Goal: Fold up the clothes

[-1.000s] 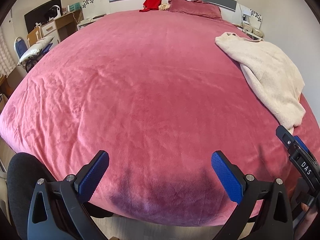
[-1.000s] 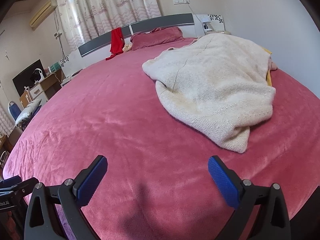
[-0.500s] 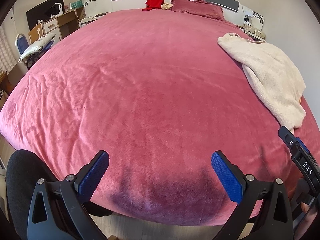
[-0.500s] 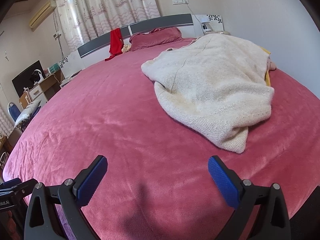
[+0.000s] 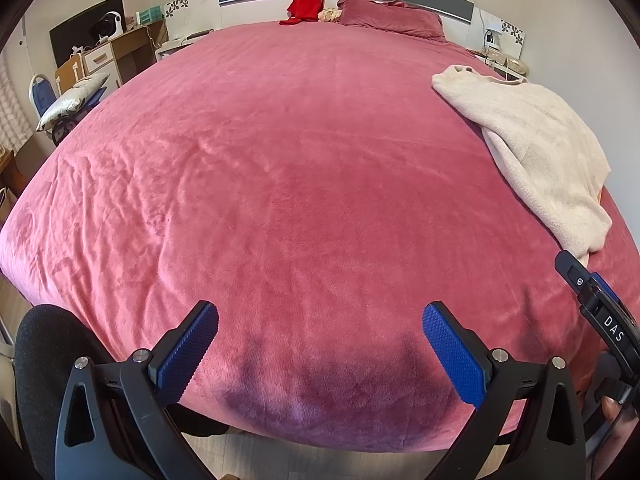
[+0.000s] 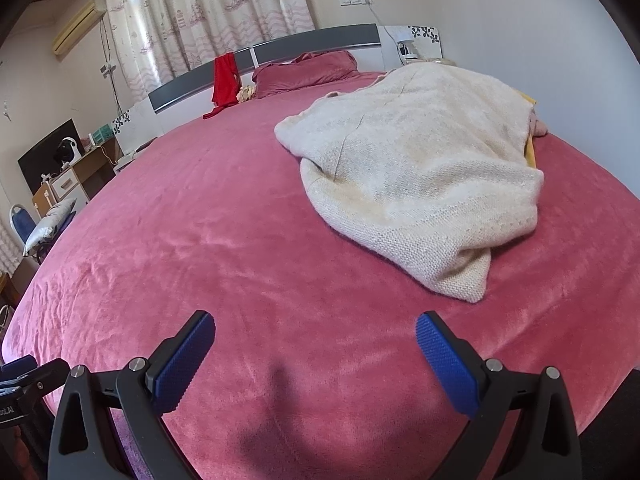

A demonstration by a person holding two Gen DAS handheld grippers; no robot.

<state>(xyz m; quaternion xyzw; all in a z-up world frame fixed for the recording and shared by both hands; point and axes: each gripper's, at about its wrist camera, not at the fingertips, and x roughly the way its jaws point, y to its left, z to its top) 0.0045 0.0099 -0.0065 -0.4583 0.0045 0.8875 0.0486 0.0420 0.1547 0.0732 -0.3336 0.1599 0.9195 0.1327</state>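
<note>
Right wrist view: both grippers, right (image 6: 314, 354) and left (image 5: 320, 346), gape empty; sweater (image 6: 416, 192) unfolded, so grabbing it comes next, I'd guess.

The bedspread (image 6: 224, 216) is plush pink velvet with a soft sheen. The cream sweater (image 6: 420, 184) is coarse matt knit (ribbed at its near hem). Gripper pads (image 6: 182, 362) are textured blue rubber.
</note>
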